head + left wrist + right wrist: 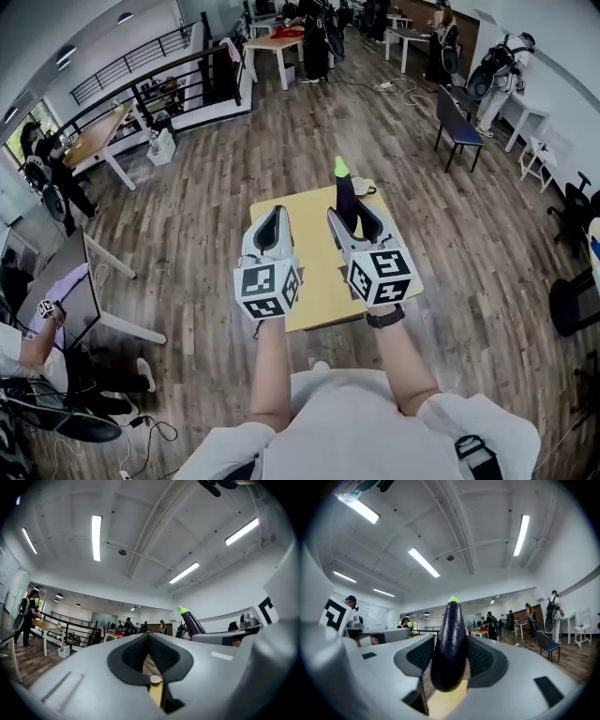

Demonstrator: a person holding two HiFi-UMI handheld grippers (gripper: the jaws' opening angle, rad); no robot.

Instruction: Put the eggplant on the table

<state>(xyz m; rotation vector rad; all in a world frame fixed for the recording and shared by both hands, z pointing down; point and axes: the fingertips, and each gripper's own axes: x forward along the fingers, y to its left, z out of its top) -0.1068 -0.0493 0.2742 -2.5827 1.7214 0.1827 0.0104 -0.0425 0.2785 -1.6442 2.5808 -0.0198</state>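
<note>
A dark purple eggplant [344, 192] with a bright green tip stands upright between the jaws of my right gripper [355, 216], which is shut on it. In the right gripper view the eggplant [450, 644] fills the gap between the black pads [485, 656]. It hangs over the far part of a small yellow table [314, 248]. My left gripper [273, 217] is held beside it over the same table, with its jaws together and nothing in them. The left gripper view shows its pads [164, 656] meeting at the tip, and the eggplant [191, 620] to the right.
Wooden floor surrounds the yellow table. A blue chair [457, 127] stands to the far right, white tables [274, 45] and several people at the back, a black railing [169, 80] at the far left, and a desk with a screen [66, 281] at the near left.
</note>
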